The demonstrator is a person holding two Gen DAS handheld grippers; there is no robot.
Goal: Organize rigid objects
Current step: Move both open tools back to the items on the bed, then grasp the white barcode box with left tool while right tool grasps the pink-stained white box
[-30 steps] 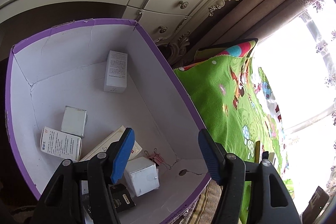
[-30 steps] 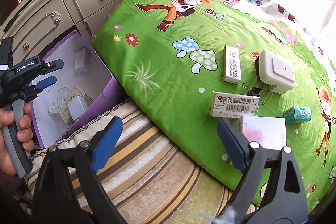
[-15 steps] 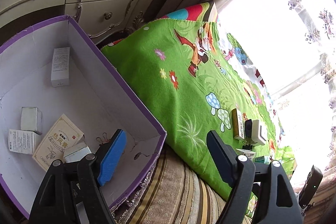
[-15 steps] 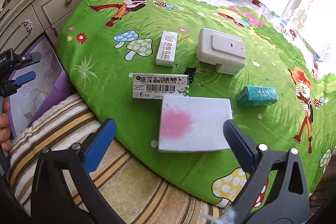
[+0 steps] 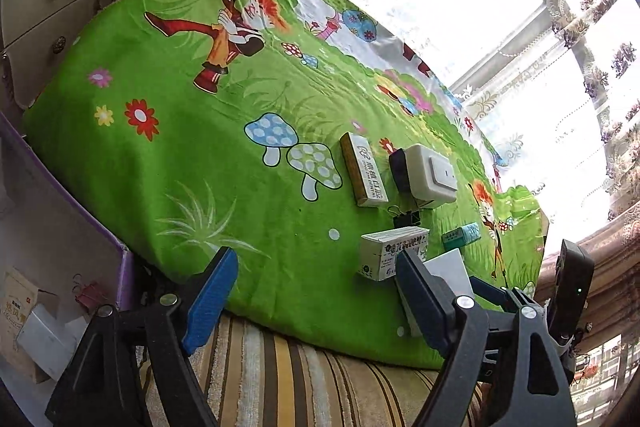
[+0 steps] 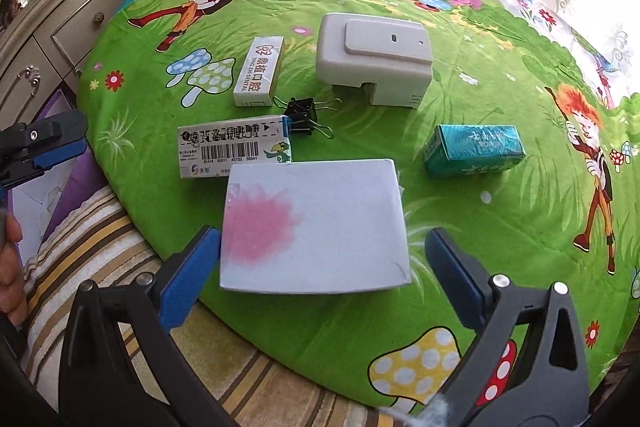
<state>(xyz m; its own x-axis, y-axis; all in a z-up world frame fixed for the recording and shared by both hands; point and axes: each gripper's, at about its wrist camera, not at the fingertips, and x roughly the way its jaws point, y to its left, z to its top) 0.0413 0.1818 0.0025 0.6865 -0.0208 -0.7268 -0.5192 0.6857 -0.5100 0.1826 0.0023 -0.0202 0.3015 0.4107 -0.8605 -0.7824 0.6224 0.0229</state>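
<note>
A: Biggest first. Green cartoon blanket covers the raised surface; striped rug runs along its near edge. Purple-rimmed carton sits off the blanket's left end, by the cream dresser.

B: Carton contents?

A: Only a corner shows in the left wrist view: a yellowish packet, a white box, a pink binder clip.

B: Items on the blanket?

A: White box with pink blot lies flat, nearest the rug edge. Behind it, a grey-white switch unit. Barcode carton just touches the blot box's far left corner. Dental-brand box beyond that, beside the mushroom print. Teal packet to the right, apart from the rest. Black binder clip between barcode carton and switch unit.

B: Grippers?

A: Right gripper spread wide, angled down, pads flanking the blot box's near edge without touching it. Left gripper spread too, nothing between its pads, over the blanket's near edge; barcode carton just ahead of its right finger.
</note>
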